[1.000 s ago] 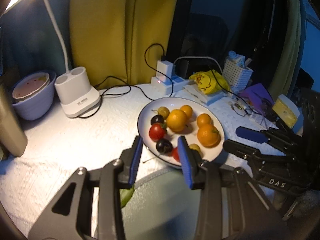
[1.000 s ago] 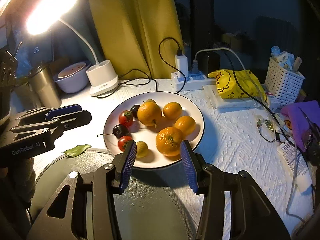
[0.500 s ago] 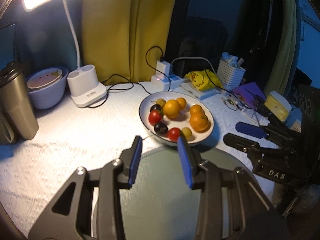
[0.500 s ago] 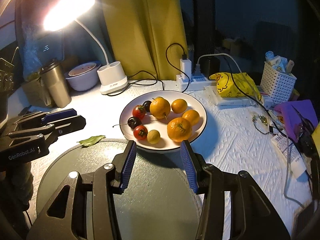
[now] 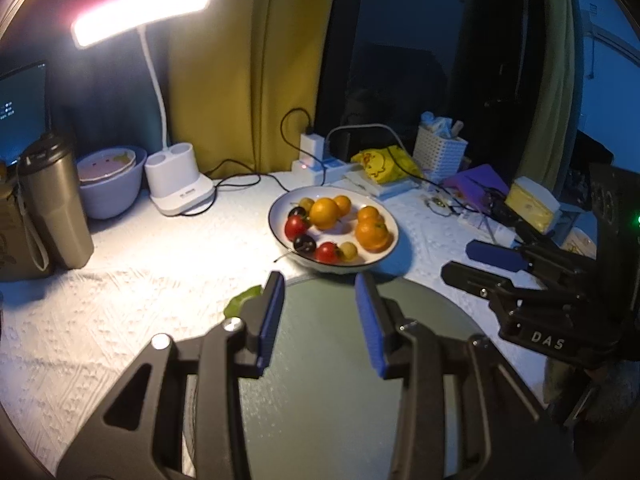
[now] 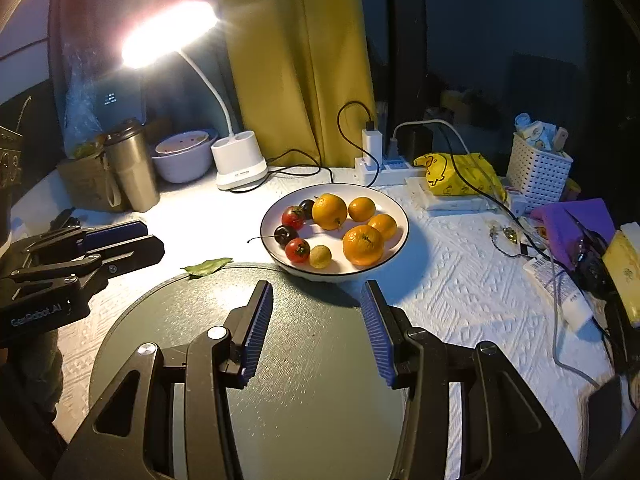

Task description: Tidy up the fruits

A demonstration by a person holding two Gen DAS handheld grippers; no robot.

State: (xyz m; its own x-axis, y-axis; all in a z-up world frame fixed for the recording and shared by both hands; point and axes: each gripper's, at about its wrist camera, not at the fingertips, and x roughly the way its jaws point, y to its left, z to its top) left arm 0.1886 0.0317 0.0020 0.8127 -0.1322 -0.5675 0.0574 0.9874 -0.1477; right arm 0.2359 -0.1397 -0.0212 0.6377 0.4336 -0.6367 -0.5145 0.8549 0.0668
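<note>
Right wrist view: both the right gripper [image 6: 317, 296] and left gripper [image 5: 319, 286] hover spread and empty over the dark round tray [image 6: 288, 380], just short of the white fruit plate [image 6: 396, 248].

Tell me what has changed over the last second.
Both claws, left and right, have pulled back from the white plate and up, so it looks smaller and farther off. Nothing was gripped or released. Both stay open and empty; the fruit lies as before.

Your desk lamp [image 6: 170, 36] blooms with glare — surroundings stay dim; the plate [image 6: 396, 208] casts a right-hand shadow, and fisheye edges curve darkly.
</note>
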